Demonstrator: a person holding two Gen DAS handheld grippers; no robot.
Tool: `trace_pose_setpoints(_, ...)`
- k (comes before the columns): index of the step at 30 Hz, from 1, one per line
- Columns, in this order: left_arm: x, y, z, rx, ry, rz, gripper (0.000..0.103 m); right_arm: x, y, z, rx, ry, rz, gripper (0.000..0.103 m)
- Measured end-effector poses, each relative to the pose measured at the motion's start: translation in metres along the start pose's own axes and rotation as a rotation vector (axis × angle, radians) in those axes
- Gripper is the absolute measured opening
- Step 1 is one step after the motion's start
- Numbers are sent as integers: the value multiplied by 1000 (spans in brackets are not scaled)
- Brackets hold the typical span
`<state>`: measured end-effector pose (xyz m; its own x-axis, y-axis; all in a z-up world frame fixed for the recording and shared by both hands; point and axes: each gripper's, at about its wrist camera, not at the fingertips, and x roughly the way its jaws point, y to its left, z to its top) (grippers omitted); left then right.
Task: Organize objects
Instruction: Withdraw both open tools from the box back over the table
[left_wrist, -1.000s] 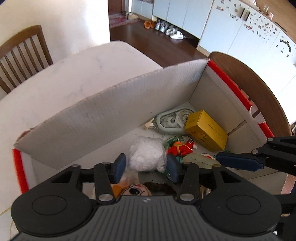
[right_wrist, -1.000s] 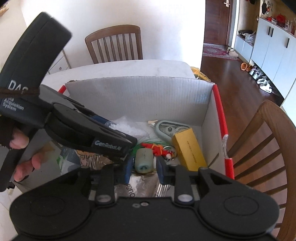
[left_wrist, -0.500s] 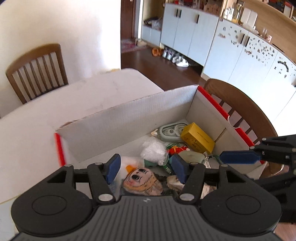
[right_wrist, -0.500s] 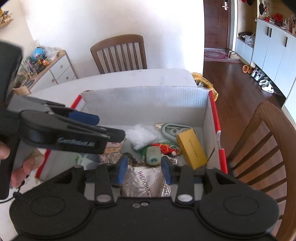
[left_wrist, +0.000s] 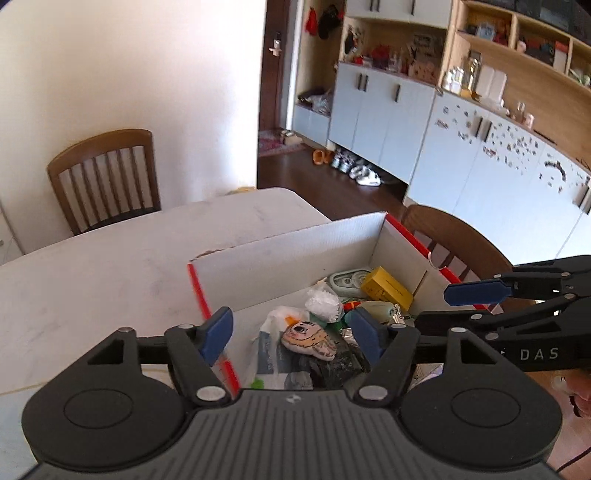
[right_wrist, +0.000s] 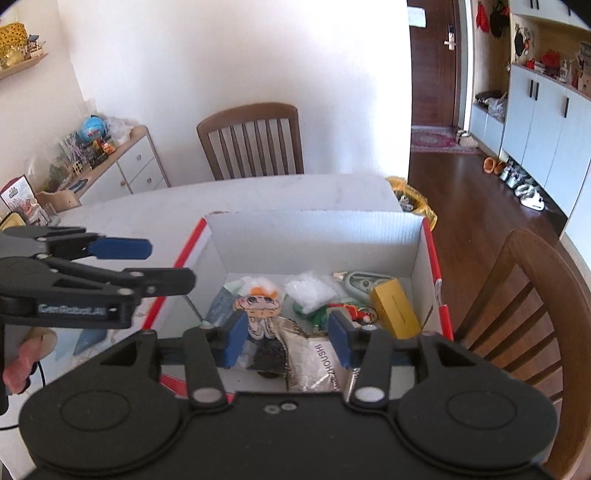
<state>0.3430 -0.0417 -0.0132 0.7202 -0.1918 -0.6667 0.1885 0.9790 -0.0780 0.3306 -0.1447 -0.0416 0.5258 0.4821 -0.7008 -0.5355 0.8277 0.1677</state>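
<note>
Both hand-held grippers, left gripper (left_wrist: 291, 334) and right gripper (right_wrist: 288, 341), hang spread and empty above the cardboard box (right_wrist: 314, 236) of jumbled objects, so any descent should single out one item, e.g. the yellow carton (right_wrist: 394, 308), whereas a second ago both sat lower inside.

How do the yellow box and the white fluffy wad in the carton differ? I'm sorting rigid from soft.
The yellow box is a sharp-edged block; the white fluffy wad is a shapeless, crinkly clump. The box lies against the cardboard box's right wall; the wad sits nearer the middle. Both rest loose inside, untouched by either gripper.
</note>
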Motion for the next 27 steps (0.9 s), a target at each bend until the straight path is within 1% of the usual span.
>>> trace_pose_setpoints(2, -11, 4, -4, -10, -18, -4, 78, -6, 6, -1, -1, -12, 6, 49)
trace_pose_setpoints(4, -20, 7, -7, -15, -33, -1, 81, -11, 13, -2, -4, -28, 1, 52)
trace_pose_setpoints(6, -30, 10, -10, -23, -47, -2, 83, -17, 19, -4, -3, -46, 4, 59)
trace_pose_setpoints(10, -46, 13, -15, -22, -67, 5, 87, -28, 30, -8, -9, -82, -2, 65)
trace_pose_setpoints(12, -53, 16, -18, -32, -77, 8, 88, -32, 35, -10, -3, -91, -5, 70)
trace_pose_setpoints(15, -61, 19, -22, -48, -86, 8, 94, -37, 41, -13, 9, -108, -11, 75)
trace_pose_setpoints(16, -64, 20, -23, -51, -91, 7, 98, -39, 43, -14, 9, -114, -10, 77)
trace_pose_setpoints(17, -66, 21, -25, -56, -96, 6, 100, -41, 45, -14, 8, -121, -10, 80)
trace_pose_setpoints(19, -72, 22, -27, -65, -102, -3, 100, -44, 49, -16, 6, -135, -9, 85)
trace_pose_setpoints(21, -77, 24, -30, -71, -117, 4, 102, -49, 54, -19, -1, -155, -11, 91)
trace_pose_setpoints(24, -86, 23, -32, -67, -136, 10, 103, -54, 60, -21, 7, -178, -12, 95)
trace_pose_setpoints(27, -94, 23, -34, -64, -150, 9, 103, -57, 64, -24, 23, -189, -12, 97)
